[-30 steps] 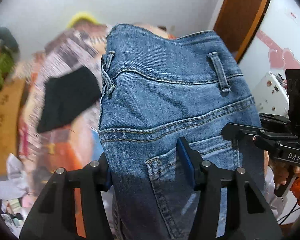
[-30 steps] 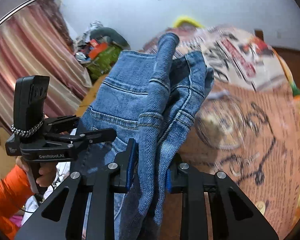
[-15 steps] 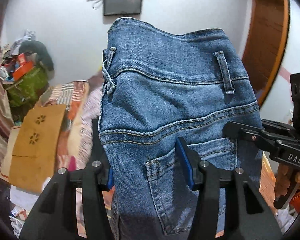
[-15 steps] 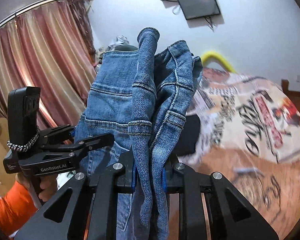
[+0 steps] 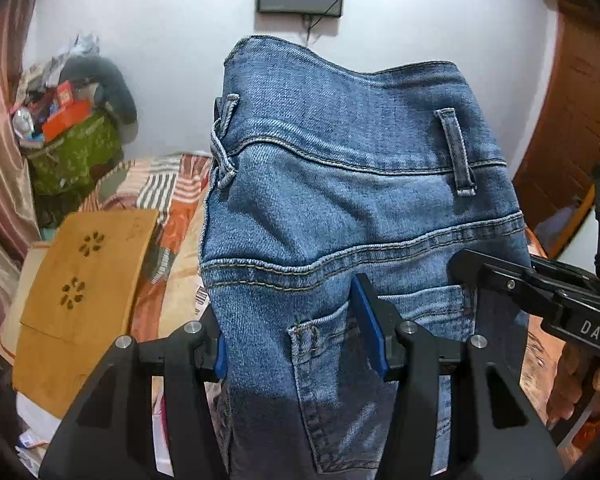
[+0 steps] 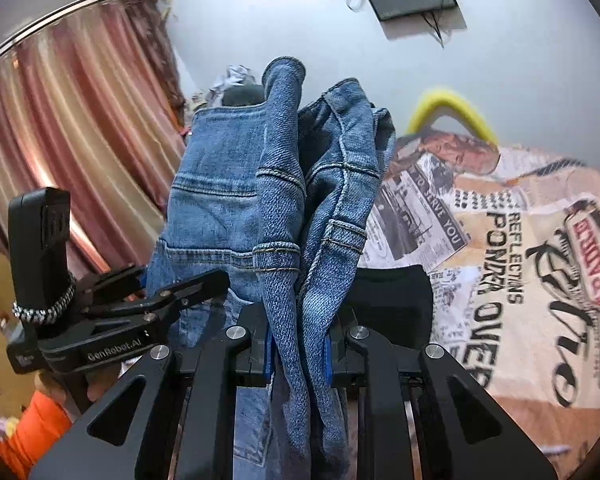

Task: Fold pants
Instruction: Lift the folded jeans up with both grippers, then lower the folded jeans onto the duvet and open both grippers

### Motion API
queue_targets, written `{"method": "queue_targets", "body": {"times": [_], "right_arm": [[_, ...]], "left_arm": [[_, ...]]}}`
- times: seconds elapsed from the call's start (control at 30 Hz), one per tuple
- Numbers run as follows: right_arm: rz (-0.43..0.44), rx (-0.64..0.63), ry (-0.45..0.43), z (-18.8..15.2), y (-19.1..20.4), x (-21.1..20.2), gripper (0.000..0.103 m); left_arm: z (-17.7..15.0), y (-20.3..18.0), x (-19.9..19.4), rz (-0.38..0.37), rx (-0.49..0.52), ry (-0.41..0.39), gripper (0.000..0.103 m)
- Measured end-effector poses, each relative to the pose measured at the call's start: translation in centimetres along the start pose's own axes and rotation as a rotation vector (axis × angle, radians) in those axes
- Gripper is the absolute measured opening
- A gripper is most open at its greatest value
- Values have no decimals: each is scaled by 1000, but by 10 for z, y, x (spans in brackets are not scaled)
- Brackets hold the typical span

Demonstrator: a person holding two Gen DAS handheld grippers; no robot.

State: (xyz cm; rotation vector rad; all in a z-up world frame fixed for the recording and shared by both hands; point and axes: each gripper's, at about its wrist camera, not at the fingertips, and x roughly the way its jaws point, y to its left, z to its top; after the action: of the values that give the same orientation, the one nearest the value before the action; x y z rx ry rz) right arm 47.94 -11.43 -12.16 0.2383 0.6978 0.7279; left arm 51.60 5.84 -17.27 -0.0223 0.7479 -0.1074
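Jeans (image 5: 340, 208) held aloft above bed (image 6: 520, 240), waistband uppermost, legs hanging below frame. Long axis near vertical. Left claw (image 5: 300, 344) clamped on rear-pocket edge of seat; right claw (image 6: 298, 356) clamped on bunched denim at opposite side edge. Both grips at similar height, fabric stretched between, each claw visible beside other's hold. Bed with printed cover lies ahead and below right claw. Likely next: lowering, laying jeans flat lengthwise on bed. Dark garment (image 6: 392, 300) already on bed, near landing spot.

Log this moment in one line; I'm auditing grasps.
left gripper: shut on jeans | right gripper: shut on jeans | jeans: held aloft
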Motion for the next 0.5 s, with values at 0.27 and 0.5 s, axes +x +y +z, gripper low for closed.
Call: {"method": "queue_targets", "body": {"times": [0.27, 0.5], "right_arm": [[-52, 91, 98, -16, -57, 88, 16], [-282, 10, 338, -40, -80, 133, 22]], "left_arm": [[-21, 29, 126, -16, -69, 131, 52], [-53, 31, 199, 71, -4, 249, 56]]}}
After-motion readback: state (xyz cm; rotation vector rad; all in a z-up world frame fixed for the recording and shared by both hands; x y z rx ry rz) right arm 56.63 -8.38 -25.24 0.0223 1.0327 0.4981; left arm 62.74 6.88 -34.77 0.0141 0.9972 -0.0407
